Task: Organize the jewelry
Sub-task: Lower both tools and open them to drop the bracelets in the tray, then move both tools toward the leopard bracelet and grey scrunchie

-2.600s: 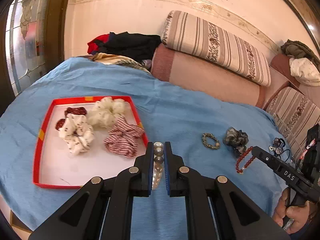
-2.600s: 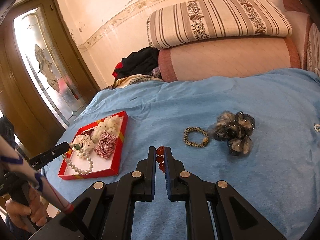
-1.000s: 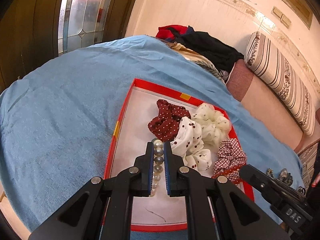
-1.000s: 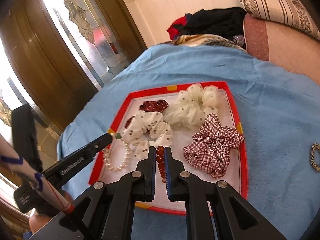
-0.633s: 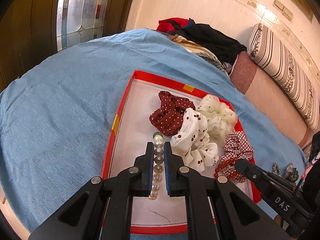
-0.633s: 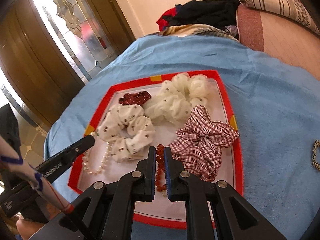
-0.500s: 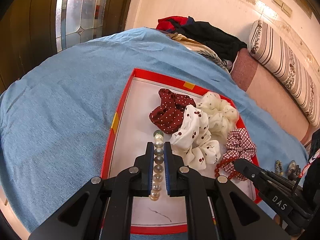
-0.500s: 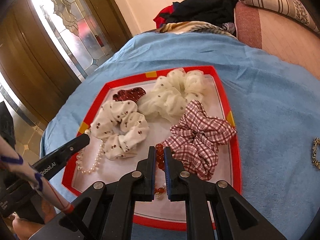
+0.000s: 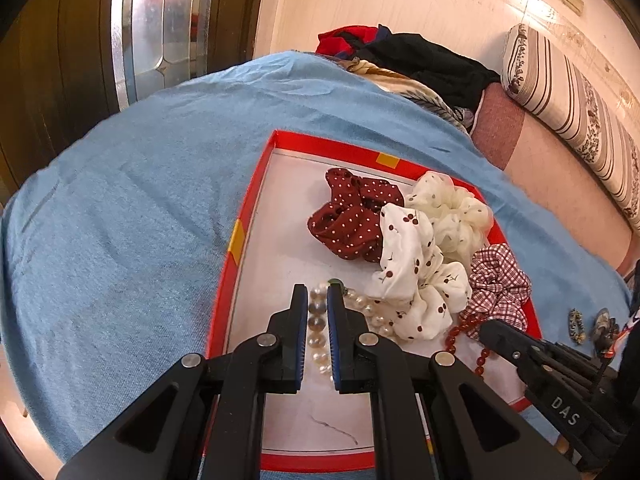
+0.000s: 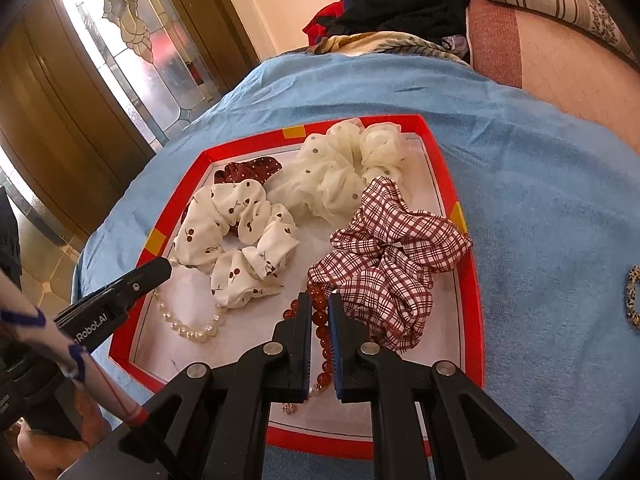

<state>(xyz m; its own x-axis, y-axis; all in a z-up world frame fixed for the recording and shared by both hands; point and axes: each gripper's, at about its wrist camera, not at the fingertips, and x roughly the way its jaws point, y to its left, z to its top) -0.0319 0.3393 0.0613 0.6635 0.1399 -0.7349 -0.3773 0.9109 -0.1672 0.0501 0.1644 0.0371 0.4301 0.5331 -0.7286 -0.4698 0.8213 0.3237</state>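
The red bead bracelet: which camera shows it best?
The right wrist view. There the red bead bracelet runs between that camera's own tongs, bead by bead, over the red tray. The left wrist view shows only a short curve of it beside the checked scrunchie, partly hidden by the other tongs.

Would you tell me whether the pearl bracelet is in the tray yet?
In: the pearl bracelet lies on the tray floor beside the cherry scrunchie.
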